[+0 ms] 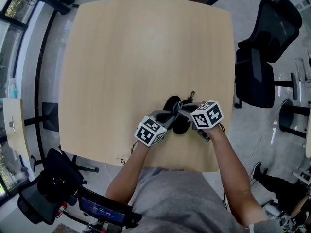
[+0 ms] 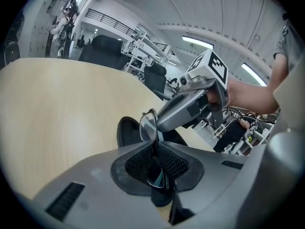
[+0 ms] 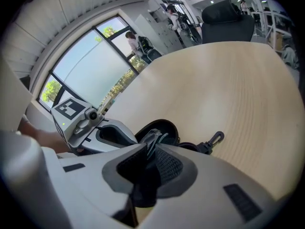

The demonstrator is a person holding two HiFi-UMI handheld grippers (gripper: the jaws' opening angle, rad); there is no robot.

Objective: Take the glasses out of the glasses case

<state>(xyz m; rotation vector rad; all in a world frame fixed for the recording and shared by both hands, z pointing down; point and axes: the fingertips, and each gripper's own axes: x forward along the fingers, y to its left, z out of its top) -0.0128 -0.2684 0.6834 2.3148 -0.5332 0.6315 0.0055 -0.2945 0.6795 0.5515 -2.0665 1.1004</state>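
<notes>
- Left gripper (image 1: 166,116), marker cube on top: jaws point toward the right gripper (image 1: 183,112), tips close together.
- Black glasses case (image 1: 173,103): lies between and beneath both grippers' jaws.
- Small black clip (image 1: 192,94): just beyond the right gripper.
- Wooden table (image 1: 146,57): under both grippers.
- Office chairs (image 1: 260,76): well right of the right gripper.

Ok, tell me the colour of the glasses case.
Black; the glasses case shows best in the right gripper view.

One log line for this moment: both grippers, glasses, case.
left gripper: shut on glasses | right gripper: shut on glasses | glasses case: black, on table just beyond jaws
</notes>
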